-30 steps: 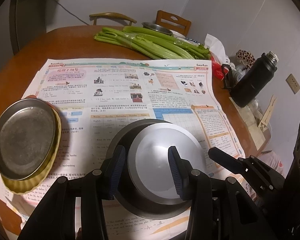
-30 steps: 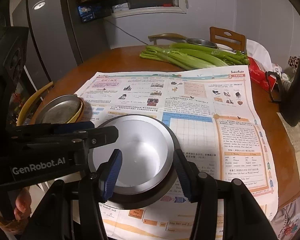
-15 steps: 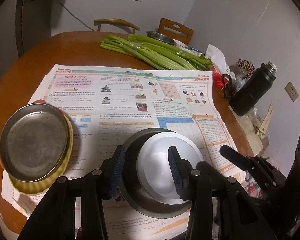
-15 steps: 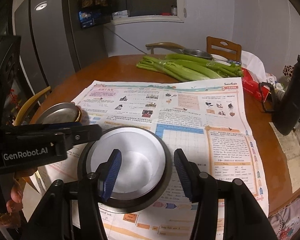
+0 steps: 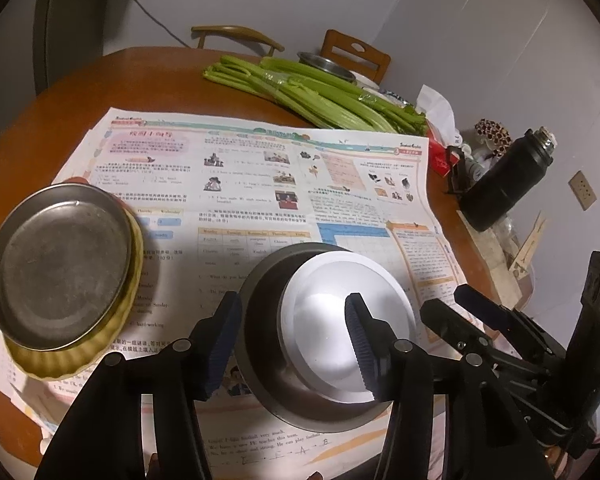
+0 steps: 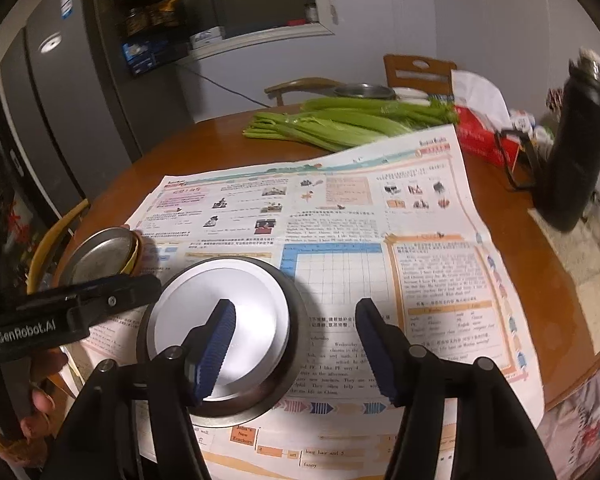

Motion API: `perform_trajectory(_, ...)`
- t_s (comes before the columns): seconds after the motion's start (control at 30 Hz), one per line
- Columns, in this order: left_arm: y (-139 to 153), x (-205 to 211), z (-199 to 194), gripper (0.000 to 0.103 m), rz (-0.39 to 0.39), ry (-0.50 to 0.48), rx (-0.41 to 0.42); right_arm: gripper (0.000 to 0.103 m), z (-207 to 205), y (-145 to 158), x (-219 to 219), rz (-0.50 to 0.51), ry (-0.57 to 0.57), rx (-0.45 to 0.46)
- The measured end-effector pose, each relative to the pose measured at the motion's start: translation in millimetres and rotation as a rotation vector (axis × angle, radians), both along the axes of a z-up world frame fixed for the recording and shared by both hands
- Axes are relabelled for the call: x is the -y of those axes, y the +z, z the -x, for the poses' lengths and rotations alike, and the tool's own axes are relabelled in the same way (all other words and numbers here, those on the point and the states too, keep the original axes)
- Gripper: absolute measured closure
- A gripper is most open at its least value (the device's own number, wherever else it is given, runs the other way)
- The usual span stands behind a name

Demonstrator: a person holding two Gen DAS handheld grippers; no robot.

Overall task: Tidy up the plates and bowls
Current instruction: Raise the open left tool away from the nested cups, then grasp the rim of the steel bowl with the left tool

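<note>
Left wrist view: the left gripper, jaws wider than a second ago and opening, straddles the rim of the white bowl nested in a dark steel bowl on the newspaper, unpinched.

Right wrist view: the right gripper, also opening, has let go; the bowls sit further left than before.

"GenRobot.AI" stands on the left tool; "Student English" heads the newspaper.

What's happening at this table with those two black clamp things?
A person is tidying dishes with a handheld gripper in each hand. The white bowl sits nested in a dark metal bowl on the newspaper. Both the left gripper and right gripper are opening, letting the stacked bowls go. To the left, a metal plate rests on a yellow dish.
</note>
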State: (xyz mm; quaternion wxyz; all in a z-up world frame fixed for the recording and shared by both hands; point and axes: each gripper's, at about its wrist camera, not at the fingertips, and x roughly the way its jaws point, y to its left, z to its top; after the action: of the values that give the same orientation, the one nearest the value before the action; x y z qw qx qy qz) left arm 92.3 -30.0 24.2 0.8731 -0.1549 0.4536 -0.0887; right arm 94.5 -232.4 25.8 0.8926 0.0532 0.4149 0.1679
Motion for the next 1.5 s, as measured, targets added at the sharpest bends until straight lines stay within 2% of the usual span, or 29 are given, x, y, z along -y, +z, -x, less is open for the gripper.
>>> perform_trajectory(0.73,-36.9,3.6,-14.2,0.042,-0.002,0.025,-0.098,0.040,-6.5,-38.1,-10.5,-0.052,0.047,-0.126)
perform_trajectory(1.5,-56.2,16.6,-25.9,0.042,-0.030,-0.001,-0.148,0.038,-3.7,-54.2,-32.0,-0.073,0.137,-0.178)
